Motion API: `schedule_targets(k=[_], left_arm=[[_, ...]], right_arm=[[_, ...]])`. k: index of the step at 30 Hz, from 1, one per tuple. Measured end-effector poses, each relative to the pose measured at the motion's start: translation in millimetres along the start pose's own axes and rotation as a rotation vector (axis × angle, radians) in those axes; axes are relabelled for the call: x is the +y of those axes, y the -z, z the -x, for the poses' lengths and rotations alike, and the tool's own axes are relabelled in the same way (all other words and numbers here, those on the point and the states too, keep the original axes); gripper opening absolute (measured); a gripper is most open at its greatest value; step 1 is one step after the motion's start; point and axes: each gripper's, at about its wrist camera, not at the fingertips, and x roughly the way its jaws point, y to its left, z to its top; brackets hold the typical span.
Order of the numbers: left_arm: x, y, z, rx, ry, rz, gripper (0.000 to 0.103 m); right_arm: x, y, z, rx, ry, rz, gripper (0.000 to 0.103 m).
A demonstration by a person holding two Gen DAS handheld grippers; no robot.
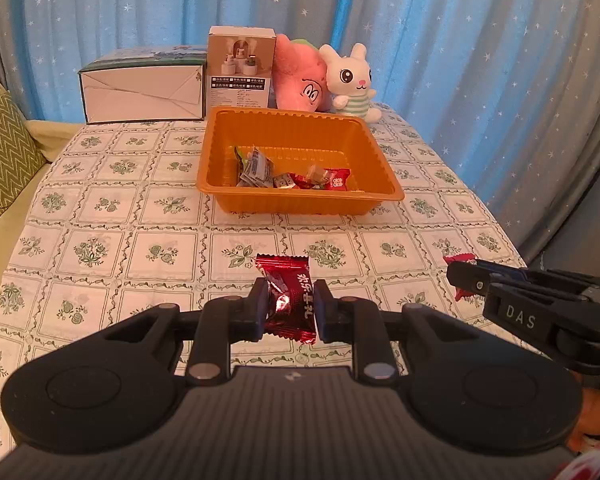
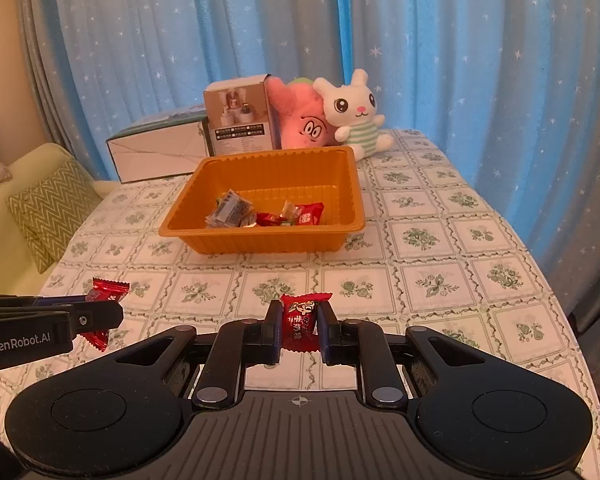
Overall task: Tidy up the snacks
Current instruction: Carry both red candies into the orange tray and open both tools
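The left gripper [image 1: 289, 305] has its two fingers pressed on a dark red candy [image 1: 287, 294]. The shiny wrapper sticks out above and below the fingers. The right gripper [image 2: 299, 325] squeezes another red candy [image 2: 301, 318] that has a little cartoon face on it. Both candies are near the front of the table, well apart from the orange tray [image 1: 300, 120].

The orange tray sits in the middle of the table [image 1: 100, 208], which has a white cloth with green flowers. Inside the tray lie a few wrapped snacks [image 1: 292, 174], some grey and some red, bunched near its front wall.

Behind the tray stand a white bunny toy [image 1: 350, 80] in a striped shirt and a pink plush toy [image 1: 298, 80] just beside it. To their left is a tall picture box [image 1: 240, 68], and next to that a long white box [image 1: 142, 90] lying flat. Blue curtains with little stars [image 1: 420, 20] hang at the back. A green zigzag pillow [image 1: 2, 156] rests on a sofa at the left.
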Motion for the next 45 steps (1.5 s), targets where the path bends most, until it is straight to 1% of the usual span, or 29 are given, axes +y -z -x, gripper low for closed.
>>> schedule_targets(k=[7,21,30,36,45], left_arm=[[1.2,-10.7,-12.1,-0.003,0.006,0.002,0.021],[5.2,-34.9,-40.8,-0.002,0.005,0.005,0.021],[8.9,-58.6,-67.1,-0.008,0.01,0.005,0.021],[16.5,-77.5,-82.1,-0.026,0.008,0.005,0.021],[26.3,-111.6,-109.7,-0.049,0.004,-0.014,0.021]], right_arm=[[-3.0,-8.1,-9.3,0.0,0.002,0.001,0.018],[-14.2,-29.0,-46.1,0.001,-0.007,-0.011,0.018],[-18.7,-44.9,-70.6,-0.002,-0.015,-0.006,0.018],[-23.3,-63.4,-90.8,0.0,-0.033,-0.014,0.018],[-25.2,-103.3,-127.3,-0.005,-0.051,-0.015,0.018]])
